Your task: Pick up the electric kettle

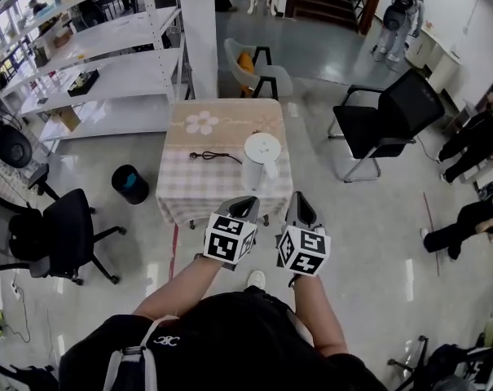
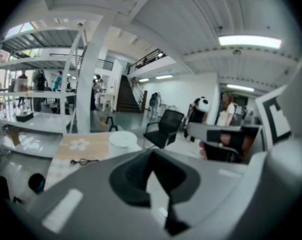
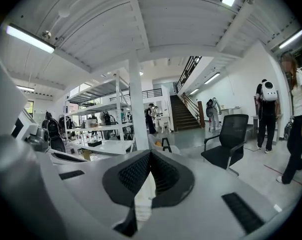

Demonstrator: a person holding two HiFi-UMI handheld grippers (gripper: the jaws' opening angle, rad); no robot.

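A white electric kettle (image 1: 261,160) stands upright on the right half of a small table with a checked, flower-print cloth (image 1: 199,187). A black cable (image 1: 214,156) lies to its left on the cloth. My left gripper (image 1: 244,209) and right gripper (image 1: 300,208) hover side by side over the floor at the table's near edge, short of the kettle, both shut with nothing in them. In the left gripper view, the kettle (image 2: 123,138) and the cable (image 2: 83,161) show just past the left gripper's (image 2: 151,157) closed tips. The right gripper (image 3: 150,154) points past the table; no kettle shows in its view.
A black bin (image 1: 129,183) stands on the floor left of the table. A black office chair (image 1: 55,236) is at the left, another (image 1: 386,120) at the right. White shelving (image 1: 107,63), a pillar (image 1: 199,31) and a grey chair (image 1: 258,68) stand behind the table. People sit at the far right.
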